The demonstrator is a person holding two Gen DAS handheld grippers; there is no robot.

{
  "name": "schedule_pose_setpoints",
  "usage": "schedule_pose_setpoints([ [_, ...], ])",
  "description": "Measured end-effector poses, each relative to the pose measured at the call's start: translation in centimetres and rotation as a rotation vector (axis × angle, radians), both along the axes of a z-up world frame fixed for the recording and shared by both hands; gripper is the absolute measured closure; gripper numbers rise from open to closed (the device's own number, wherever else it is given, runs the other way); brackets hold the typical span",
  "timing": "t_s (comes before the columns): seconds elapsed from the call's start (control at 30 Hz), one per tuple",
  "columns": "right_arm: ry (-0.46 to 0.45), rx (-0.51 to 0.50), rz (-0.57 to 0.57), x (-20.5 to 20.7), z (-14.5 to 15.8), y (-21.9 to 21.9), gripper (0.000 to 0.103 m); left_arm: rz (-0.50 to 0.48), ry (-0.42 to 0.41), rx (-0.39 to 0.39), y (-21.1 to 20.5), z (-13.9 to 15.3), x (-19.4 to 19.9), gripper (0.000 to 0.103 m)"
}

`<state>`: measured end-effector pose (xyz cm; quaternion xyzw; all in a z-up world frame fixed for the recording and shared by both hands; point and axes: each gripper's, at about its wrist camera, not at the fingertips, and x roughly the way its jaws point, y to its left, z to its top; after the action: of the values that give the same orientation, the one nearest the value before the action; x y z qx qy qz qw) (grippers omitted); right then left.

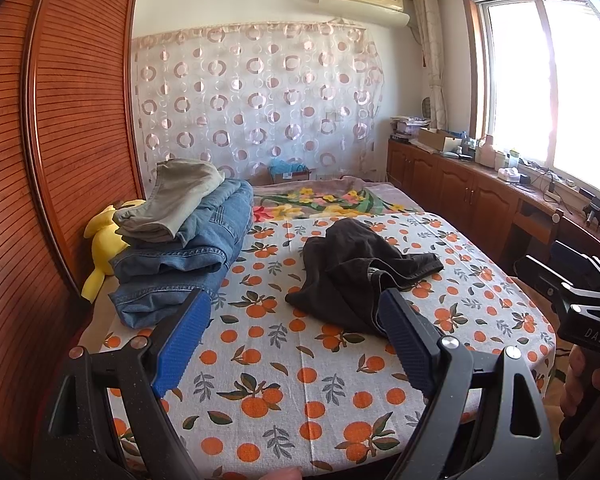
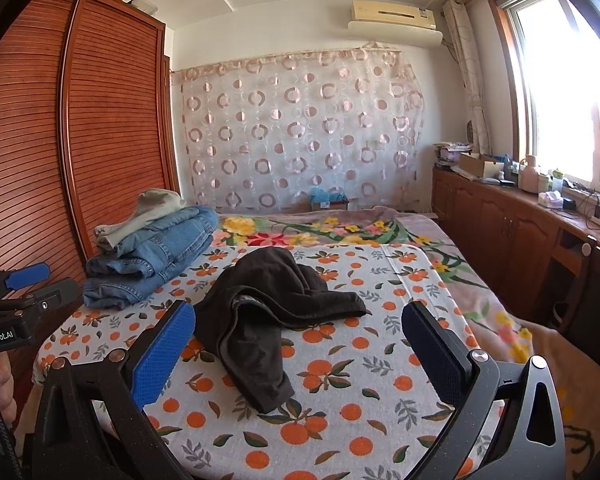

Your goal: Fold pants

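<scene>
Crumpled black pants (image 1: 360,272) lie in a heap on the orange-print cloth (image 1: 284,376) covering the bed; they also show in the right wrist view (image 2: 268,312). My left gripper (image 1: 296,320) is open and empty, held above the cloth just short of the pants. My right gripper (image 2: 300,332) is open and empty, its blue pads either side of the pants' near end, a little above it. The right gripper's body (image 1: 588,312) shows at the right edge of the left wrist view, and the left gripper's body (image 2: 16,300) at the left edge of the right wrist view.
A stack of folded jeans with grey pants on top (image 1: 180,248) sits at the cloth's far left; it shows in the right wrist view (image 2: 152,252). A yellow plush toy (image 1: 104,244) lies beside the wooden wardrobe (image 1: 60,160). Low cabinets (image 2: 520,240) run under the window on the right.
</scene>
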<state>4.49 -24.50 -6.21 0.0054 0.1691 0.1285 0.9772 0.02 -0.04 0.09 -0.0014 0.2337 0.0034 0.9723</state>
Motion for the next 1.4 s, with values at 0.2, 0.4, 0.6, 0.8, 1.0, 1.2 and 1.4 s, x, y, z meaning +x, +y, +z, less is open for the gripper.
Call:
schedule_pose_setpoints([
  [0.2, -0.001, 0.003, 0.000, -0.07, -0.03, -0.07, 0.000, 0.000, -0.001, 0.000, 0.01, 0.01, -0.04, 0.016],
  [0.4, 0.000, 0.004, 0.001, -0.08, -0.03, -0.03, 0.000, 0.000, -0.003, 0.000, 0.00, -0.01, -0.05, 0.016],
  [0.6, -0.001, 0.006, 0.001, -0.02, -0.02, 0.01, 0.000, 0.000, -0.003, 0.000, 0.01, 0.00, -0.04, 0.016],
  [0.8, 0.000, 0.007, 0.000, -0.05, -0.02, 0.01, 0.000, 0.000, -0.003, 0.000, 0.01, 0.00, -0.06, 0.016],
  [1.0, -0.001, 0.007, -0.001, -0.12, 0.02, 0.01, 0.000, 0.000, -0.004, 0.001, -0.01, -0.01, -0.08, 0.016],
  [1.2, -0.004, 0.007, 0.000, -0.17, 0.04, 0.09, 0.000, 0.000, -0.005, 0.001, -0.01, -0.02, -0.09, 0.016],
  [1.4, -0.004, 0.008, 0.000, -0.18, 0.05, 0.08, 0.000, 0.001, -0.005, 0.001, -0.02, -0.01, -0.10, 0.016],
])
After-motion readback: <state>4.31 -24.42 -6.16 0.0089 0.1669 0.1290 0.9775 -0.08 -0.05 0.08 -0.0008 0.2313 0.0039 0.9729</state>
